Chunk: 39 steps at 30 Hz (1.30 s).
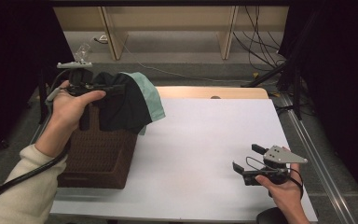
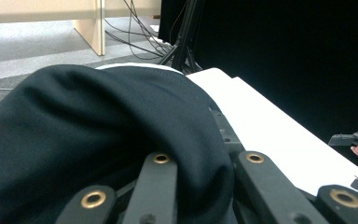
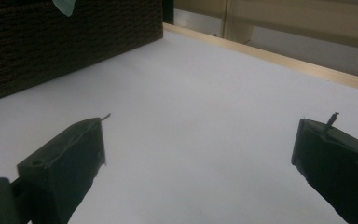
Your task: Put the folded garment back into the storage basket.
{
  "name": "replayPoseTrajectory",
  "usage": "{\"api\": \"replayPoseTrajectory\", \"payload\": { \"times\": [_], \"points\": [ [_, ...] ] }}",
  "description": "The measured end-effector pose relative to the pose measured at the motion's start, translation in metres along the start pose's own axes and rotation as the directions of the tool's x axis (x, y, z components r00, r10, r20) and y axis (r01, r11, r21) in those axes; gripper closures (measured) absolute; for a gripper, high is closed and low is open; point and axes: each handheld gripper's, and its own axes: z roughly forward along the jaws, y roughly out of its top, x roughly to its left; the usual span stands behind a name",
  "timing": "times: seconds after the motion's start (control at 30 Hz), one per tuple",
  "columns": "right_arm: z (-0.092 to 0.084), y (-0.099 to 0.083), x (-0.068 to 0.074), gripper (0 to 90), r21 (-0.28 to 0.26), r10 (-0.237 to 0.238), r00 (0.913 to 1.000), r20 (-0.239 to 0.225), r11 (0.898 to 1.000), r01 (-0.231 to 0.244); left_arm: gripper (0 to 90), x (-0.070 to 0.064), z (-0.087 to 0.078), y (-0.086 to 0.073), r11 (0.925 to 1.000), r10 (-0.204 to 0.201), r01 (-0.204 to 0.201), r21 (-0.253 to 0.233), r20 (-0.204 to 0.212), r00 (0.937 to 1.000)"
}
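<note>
The left tool [image 1: 103, 89] is clamped on a dark cloth [image 1: 121, 105] above the basket [image 1: 100, 154], far left. Soft and light, it droops; bunched folds grip best. The right tool [image 1: 246, 162] is open, empty.

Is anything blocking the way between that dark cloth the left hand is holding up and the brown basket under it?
Nothing visible. The left gripper holds the dark cloth directly over the wicker basket, draped across its top edge. The right gripper rests far off, open, over the white table.
</note>
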Motion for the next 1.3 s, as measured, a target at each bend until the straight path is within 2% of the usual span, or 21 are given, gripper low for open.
{"api": "replayPoseTrajectory", "payload": {
  "times": [1.3],
  "points": [
    [0.000,0.000,0.000,3.3,0.002,-0.001,1.0000,0.001,1.000,0.001,81.3,0.018,-0.021,-0.001,0.9997,-0.015,0.014,-0.018,-0.060,0.9981]
  ]
}}
